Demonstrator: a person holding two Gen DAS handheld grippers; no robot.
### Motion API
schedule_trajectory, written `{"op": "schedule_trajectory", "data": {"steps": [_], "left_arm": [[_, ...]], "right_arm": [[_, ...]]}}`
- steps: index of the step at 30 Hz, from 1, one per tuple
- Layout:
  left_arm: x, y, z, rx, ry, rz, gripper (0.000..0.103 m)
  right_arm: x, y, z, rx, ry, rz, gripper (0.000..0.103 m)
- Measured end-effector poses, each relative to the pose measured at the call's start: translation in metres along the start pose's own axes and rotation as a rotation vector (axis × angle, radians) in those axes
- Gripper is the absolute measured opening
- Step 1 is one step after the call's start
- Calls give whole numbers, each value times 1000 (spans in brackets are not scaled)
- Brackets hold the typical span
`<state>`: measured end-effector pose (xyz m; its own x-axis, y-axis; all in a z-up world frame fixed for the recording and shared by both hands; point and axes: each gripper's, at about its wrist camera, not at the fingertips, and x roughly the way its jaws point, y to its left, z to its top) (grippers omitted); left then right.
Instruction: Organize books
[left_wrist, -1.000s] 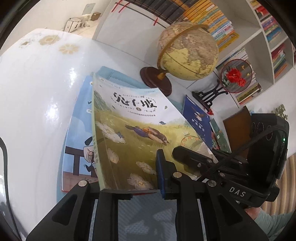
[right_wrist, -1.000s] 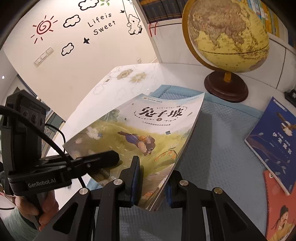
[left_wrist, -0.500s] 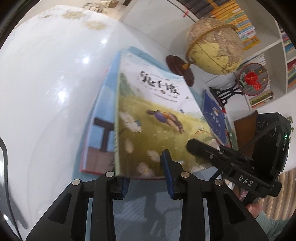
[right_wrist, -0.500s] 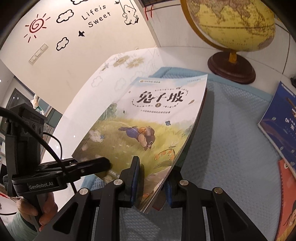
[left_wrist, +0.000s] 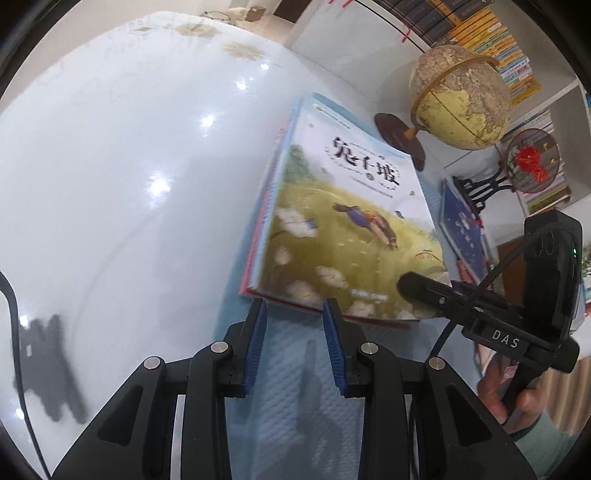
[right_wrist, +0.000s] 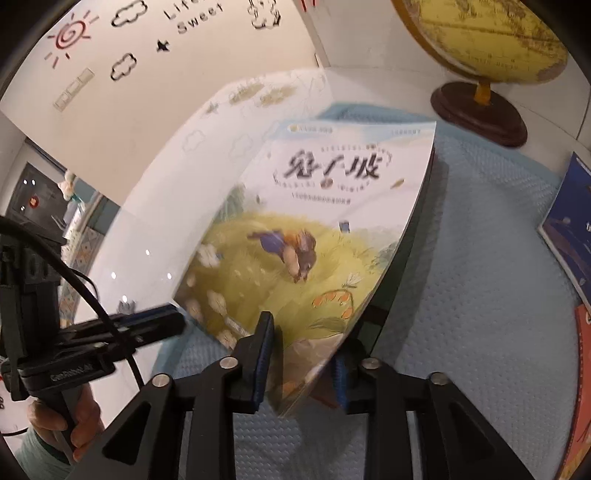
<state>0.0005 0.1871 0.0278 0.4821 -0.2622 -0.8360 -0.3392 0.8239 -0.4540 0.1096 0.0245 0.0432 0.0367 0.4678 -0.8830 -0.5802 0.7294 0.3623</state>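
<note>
the rabbit book (left_wrist: 343, 229) lies on top of a small stack on the blue mat (left_wrist: 295, 387), near the tabletop's (left_wrist: 110, 184) far edge by the globe (left_wrist: 460, 98). the left gripper (left_wrist: 293, 312) stands spread, clear of the stack's near edge. the right gripper (right_wrist: 303, 354) is opening, the book's corner between its jaws. if that corner drags as it lets go, the book could skew or slide off the stack.
</note>
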Motion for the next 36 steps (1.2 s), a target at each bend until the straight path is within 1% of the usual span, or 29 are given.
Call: {"op": "schedule_trajectory", "data": {"steps": [1,2,4,6,9,12,13,16,17,18,19,21,23,26,27,28,29,32,36], "left_arm": [[-1,1,-1,-2,-4,19,29],[-3,4,-3,-9,-12,37,29],[-7,8,-6,-22,-24,44,29],[-14,8,-9,-25,-45,40,29],[-21,-9,-13,28,-64,29,29],[-24,-37,-21,102,-65,-9,29],[-22,-53,-26,133,-56,-41,29],[-14,-91,-39,210,-25,-89,29],[-10,-110,-47,241,-8,-111,29],[-6,-129,-54,272,12,-137,29],[-5,-140,-59,291,22,-152,29],[-1,-182,-77,378,54,-189,29],[2,-219,-94,455,71,-200,29],[7,-266,-110,523,93,-216,30],[12,-288,-117,542,104,-217,31],[13,-297,-121,548,109,-222,32],[17,-317,-127,556,115,-236,32],[26,-357,-143,565,137,-243,32],[40,-401,-156,571,156,-248,33]], "right_arm": [[1,-2,-2,9,17,-2,39],[-1,-4,-5,19,19,3,39],[-7,-7,-15,30,24,-5,40],[-20,-13,-33,35,16,-36,41],[-45,-31,-66,90,-11,-79,50],[-72,-60,-108,227,-43,-94,51],[-81,-71,-121,285,-53,-95,51],[-111,-107,-166,489,-110,-87,51],[-124,-121,-182,561,-142,-80,51],[-134,-131,-193,605,-166,-77,51],[-149,-143,-205,652,-201,-82,51],[-172,-157,-220,694,-253,-105,51],[-196,-172,-233,723,-302,-129,51],[-225,-190,-253,747,-349,-151,53],[-234,-199,-261,750,-353,-163,54],[-243,-209,-268,752,-350,-173,54],[-248,-214,-273,753,-349,-176,54],[-274,-242,-295,758,-352,-191,54],[-306,-284,-319,780,-364,-194,55]]}}
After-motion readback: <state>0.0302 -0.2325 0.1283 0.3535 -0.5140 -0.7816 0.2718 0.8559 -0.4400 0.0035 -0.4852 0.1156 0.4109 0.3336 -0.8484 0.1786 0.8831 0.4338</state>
